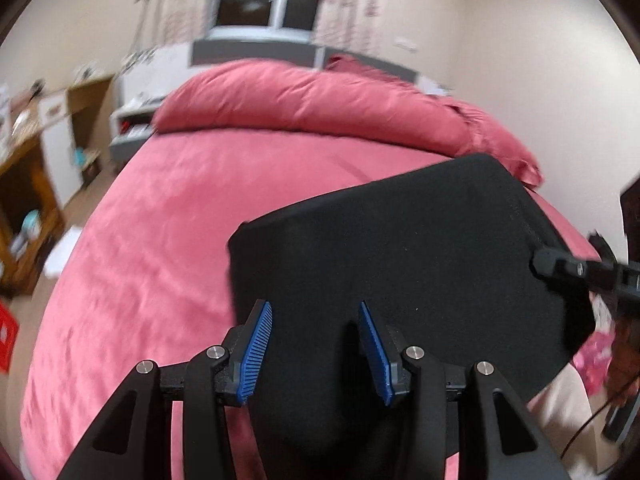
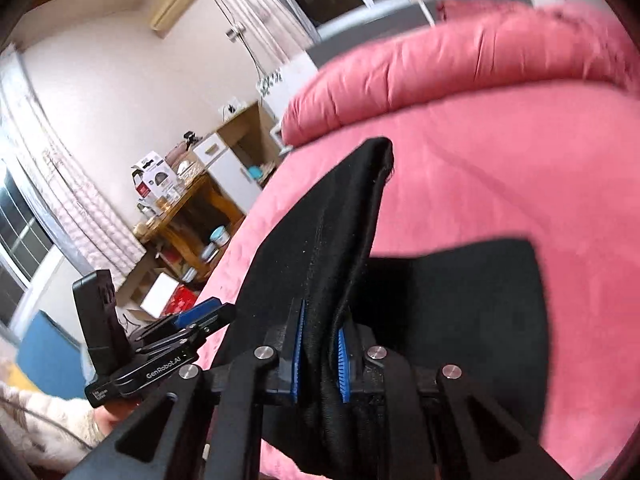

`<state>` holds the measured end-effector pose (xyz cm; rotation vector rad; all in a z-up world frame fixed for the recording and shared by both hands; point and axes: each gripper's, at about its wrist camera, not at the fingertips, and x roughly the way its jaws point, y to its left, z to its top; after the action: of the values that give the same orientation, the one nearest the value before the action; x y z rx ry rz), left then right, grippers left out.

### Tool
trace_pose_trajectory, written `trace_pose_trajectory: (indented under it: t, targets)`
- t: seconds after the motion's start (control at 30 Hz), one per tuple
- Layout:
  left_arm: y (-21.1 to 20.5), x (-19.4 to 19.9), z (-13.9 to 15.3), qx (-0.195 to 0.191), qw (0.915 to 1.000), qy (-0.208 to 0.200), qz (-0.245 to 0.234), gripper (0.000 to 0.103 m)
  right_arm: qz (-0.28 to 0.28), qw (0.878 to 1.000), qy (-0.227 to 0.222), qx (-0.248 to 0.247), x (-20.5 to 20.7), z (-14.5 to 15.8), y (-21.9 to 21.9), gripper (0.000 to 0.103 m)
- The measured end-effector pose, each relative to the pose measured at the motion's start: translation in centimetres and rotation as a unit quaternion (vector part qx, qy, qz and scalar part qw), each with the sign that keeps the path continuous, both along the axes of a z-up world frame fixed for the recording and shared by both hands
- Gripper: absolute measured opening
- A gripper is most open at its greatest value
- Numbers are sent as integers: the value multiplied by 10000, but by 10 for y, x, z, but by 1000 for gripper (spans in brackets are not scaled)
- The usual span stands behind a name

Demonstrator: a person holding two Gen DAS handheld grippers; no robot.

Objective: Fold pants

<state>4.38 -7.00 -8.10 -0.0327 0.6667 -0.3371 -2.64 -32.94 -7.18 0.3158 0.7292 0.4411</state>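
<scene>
Pants (image 2: pixel 320 240), black, lower centre: right gripper (image 2: pixel 320 364) pinches a bunched edge to lift it; left gripper (image 1: pixel 316 350) jaws spread, empty, over the cloth.

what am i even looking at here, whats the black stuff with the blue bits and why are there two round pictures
A person is folding pants using a hand-held grabbing tool in each hand. Each tool carries a wide-angle camera looking along its two blue-padded fingers, so you get one rounded picture per hand. In the left picture, the left tongs stand open above the black pants, nothing pinched. In the right picture, the right tongs are closed on a bunched fold of the pants, lifting it off the pink bed. A rolled pink duvet lies at the far end. The picture is somewhat blurred.
</scene>
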Motion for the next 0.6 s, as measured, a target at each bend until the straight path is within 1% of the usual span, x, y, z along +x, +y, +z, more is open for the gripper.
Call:
trace_pose_trajectory:
  t: [0.07, 0.17, 0.2, 0.3, 0.37, 0.4, 0.47, 0.5, 0.53, 0.57, 0.6]
  targets:
    - [-19, -3, 2, 205, 9990, -210, -338, 46, -120, 9999, -8, -58, -4, 7, -16, 14]
    - [-44, -1, -10, 530, 9960, -147, -703, 46, -395, 9986, 111, -345, -4, 0, -35, 14]
    - [-51, 1, -16, 614, 9950, -72, -780, 46, -489, 9980, 220, -334, -2, -8, -44, 14]
    - [-68, 8, -37, 861, 9919, 279, -886, 46, -700, 9947, 753, 11, 10, -42, -68, 14]
    - [-76, 11, -51, 1118, 9891, 399, -874, 47, -760, 9927, 936, -28, 16, -58, -74, 14]
    - [-79, 8, -54, 1222, 9880, 346, -877, 47, -803, 9917, 1000, -102, 17, -68, -76, 14]
    - [-86, -1, -57, 1461, 9849, 107, -923, 48, -933, 9902, 1041, -82, 18, -85, -79, 16]
    - [-89, -5, -60, 1568, 9826, 27, -990, 48, -1041, 9890, 1050, 2, 18, -89, -85, 16]
    - [-90, -6, -60, 1627, 9814, -14, -1020, 48, -1142, 9869, 1115, 228, 18, -93, -90, 16]
    - [-90, -8, -61, 1645, 9808, -37, -1045, 48, -1184, 9856, 1153, 367, 17, -94, -93, 17]
    - [-88, -9, -59, 1591, 9815, 23, -1064, 48, -1205, 9848, 1177, 420, 16, -92, -93, 17]
